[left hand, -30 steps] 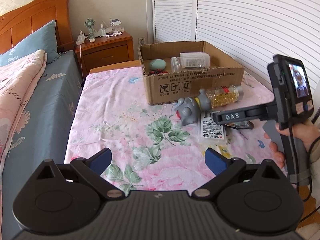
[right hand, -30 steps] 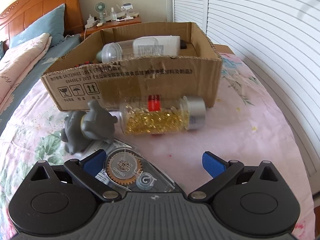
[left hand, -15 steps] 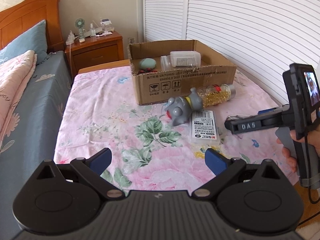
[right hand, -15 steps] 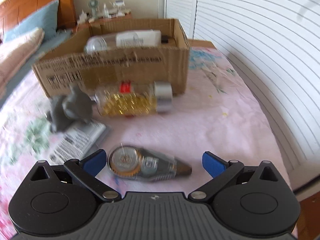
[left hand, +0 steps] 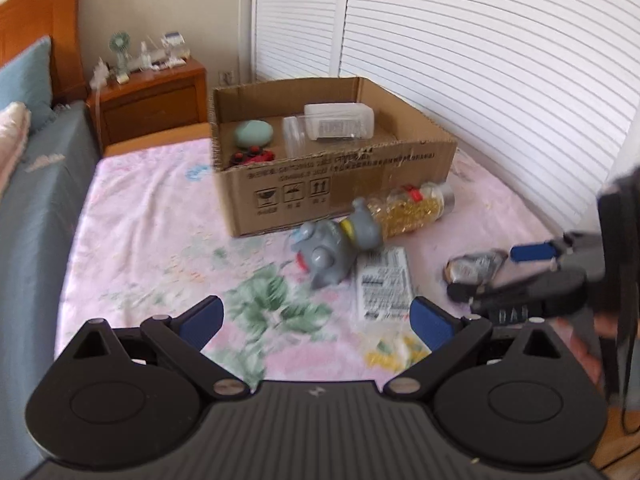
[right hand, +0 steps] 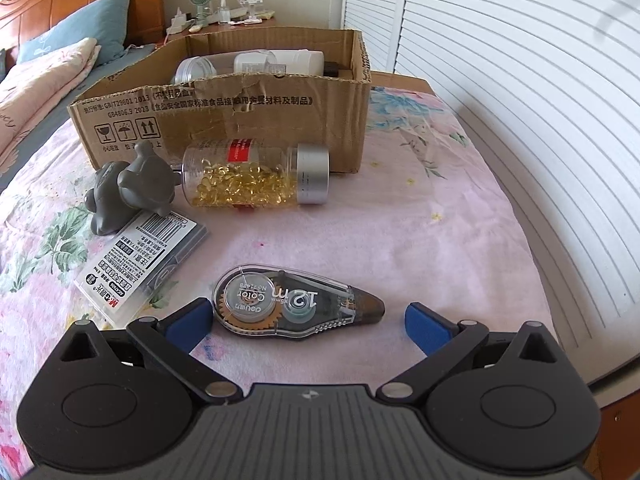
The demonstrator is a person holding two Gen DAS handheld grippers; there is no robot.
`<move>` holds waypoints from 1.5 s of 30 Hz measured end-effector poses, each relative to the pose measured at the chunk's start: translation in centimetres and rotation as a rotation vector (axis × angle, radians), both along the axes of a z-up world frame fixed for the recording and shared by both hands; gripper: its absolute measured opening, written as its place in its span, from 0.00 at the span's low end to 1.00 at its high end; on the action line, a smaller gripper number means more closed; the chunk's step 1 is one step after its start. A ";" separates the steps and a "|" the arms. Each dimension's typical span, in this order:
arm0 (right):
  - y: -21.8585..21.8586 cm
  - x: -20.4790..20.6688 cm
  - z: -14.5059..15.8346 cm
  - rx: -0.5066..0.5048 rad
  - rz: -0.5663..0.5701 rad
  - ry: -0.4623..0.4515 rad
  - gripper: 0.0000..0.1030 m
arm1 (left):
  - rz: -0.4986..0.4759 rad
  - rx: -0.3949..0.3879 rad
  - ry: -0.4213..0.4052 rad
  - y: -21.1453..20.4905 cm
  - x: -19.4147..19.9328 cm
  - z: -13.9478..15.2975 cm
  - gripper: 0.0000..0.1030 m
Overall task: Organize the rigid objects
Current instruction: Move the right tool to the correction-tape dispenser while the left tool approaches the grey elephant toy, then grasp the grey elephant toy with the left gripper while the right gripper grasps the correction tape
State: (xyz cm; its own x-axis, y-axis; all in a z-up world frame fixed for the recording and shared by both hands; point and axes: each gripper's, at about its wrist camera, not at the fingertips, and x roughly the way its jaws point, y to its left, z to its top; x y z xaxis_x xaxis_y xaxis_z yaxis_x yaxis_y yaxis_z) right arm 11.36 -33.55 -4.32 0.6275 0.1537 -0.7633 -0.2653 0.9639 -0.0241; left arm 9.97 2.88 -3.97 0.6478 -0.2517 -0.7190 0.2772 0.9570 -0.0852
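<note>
A clear correction-tape dispenser (right hand: 294, 302) lies flat on the floral cloth between the open fingers of my right gripper (right hand: 308, 324), untouched on its right side. Beyond it lie a flat stationery pack (right hand: 140, 264), a grey elephant toy (right hand: 128, 188) and a bottle of yellow capsules (right hand: 256, 180), in front of the cardboard box (right hand: 224, 120). In the left wrist view my left gripper (left hand: 316, 320) hovers open over the cloth, well short of the elephant toy (left hand: 332, 244) and pack (left hand: 384, 284). The right gripper (left hand: 532, 256) reaches in from the right at the dispenser (left hand: 472, 268).
The box (left hand: 332, 184) holds a clear jar, a white container, a teal oval object and small red items. A bed (left hand: 24, 200) runs along the left, a wooden nightstand (left hand: 148, 96) stands behind, and white louvred doors (left hand: 480, 60) line the right.
The right gripper has drawn back and lowered so the dispenser now lies squarely between its fingers. The left gripper has shifted, bringing the box and toys closer to view centre.
</note>
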 end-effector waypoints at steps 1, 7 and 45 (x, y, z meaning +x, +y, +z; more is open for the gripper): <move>0.0 -0.1 0.0 0.002 0.004 -0.007 1.00 | -0.006 -0.007 0.008 -0.3 0.7 -0.1 0.96; -0.2 -0.3 -0.2 0.012 0.026 -0.041 1.00 | -0.003 -0.051 -0.003 -2.5 4.8 -0.6 0.96; 0.1 -1.1 0.1 0.003 0.104 -0.027 1.00 | 0.111 0.015 0.129 1.4 6.0 -3.7 0.71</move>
State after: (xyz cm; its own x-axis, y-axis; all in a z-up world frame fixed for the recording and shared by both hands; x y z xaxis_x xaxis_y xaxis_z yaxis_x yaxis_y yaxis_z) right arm 10.22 -33.45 -4.26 0.6283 0.2216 -0.7457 -0.3634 0.9312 -0.0294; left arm 16.00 4.25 -7.69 0.5734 -0.1725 -0.8009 0.1572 0.9826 -0.0991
